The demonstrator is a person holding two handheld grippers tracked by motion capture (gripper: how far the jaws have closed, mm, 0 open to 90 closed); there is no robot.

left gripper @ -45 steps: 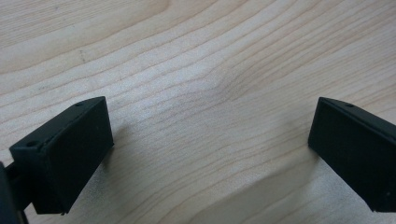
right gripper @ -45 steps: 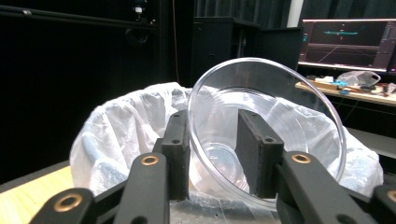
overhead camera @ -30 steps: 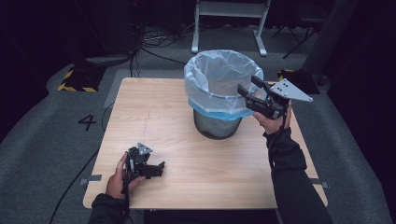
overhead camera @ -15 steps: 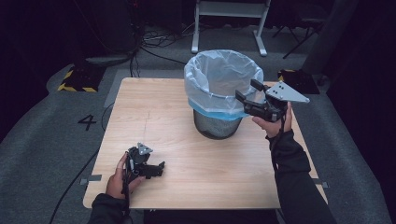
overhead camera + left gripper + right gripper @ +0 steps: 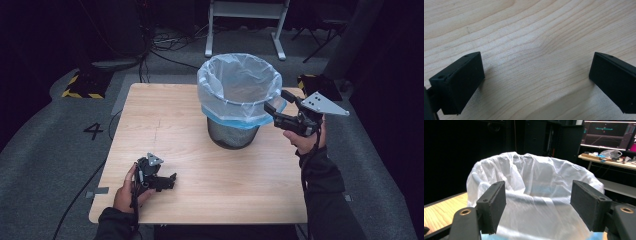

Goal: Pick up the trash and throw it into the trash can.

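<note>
Black mesh waste bin lined with a white-and-blue plastic bag [image 5: 239, 97] upright on light wooden counter [image 5: 200, 130], toward far right. Right claw [image 5: 279, 103] held beside bag rim, jaws apart, just been opening, nothing gripped between them. Left claw [image 5: 169, 181] resting on counter near front edge, jaws wide apart, empty.

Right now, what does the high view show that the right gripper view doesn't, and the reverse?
High view alone: the left gripper resting open on the table, the bin's mesh base and a floor mark "4". Right gripper view alone: a lit monitor above a cluttered bench. Both: the white bin liner with the open right gripper at its rim, nothing between its jaws.
</note>
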